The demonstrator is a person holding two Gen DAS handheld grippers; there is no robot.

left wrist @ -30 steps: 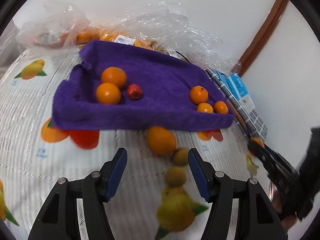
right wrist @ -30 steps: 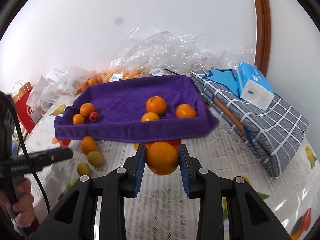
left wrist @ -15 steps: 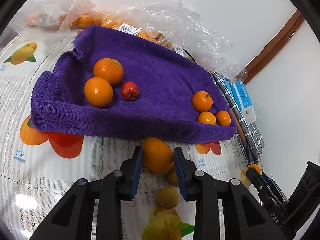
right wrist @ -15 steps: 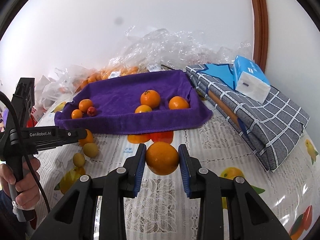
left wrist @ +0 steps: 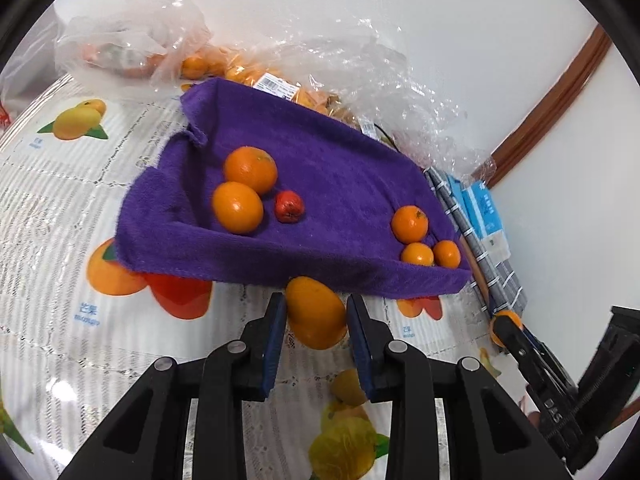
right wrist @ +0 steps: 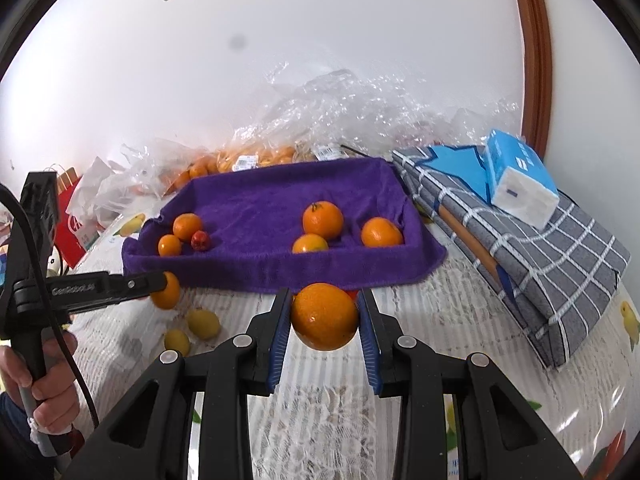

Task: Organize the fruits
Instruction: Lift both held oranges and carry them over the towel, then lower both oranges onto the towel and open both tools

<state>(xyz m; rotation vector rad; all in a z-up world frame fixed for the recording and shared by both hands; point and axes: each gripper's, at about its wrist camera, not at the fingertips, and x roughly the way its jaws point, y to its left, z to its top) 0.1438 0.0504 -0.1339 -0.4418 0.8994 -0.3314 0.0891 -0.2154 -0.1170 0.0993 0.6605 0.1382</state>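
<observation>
Fruit is now pinched in both tools: the left hand-held gripper (left wrist: 316, 318), open a second ago, has closed on an oblong orange fruit (left wrist: 316, 314) just before the purple towel tray (left wrist: 352, 184); the right hand-held gripper (right wrist: 324, 316) still clamps an orange (right wrist: 324, 317). Both look ready to drop into the tray.

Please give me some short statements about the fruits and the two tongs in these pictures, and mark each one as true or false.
1. The right tongs hold a round orange fruit. True.
2. The left tongs are wide open and hold nothing. False: their pads press on an elongated orange fruit.
3. One small red fruit lies on the purple towel tray. True.
4. The purple towel tray holds no fruit. False: five oranges and the red fruit lie in it.
5. A blue tissue pack rests on the grey checked folded cloth. True.
</observation>
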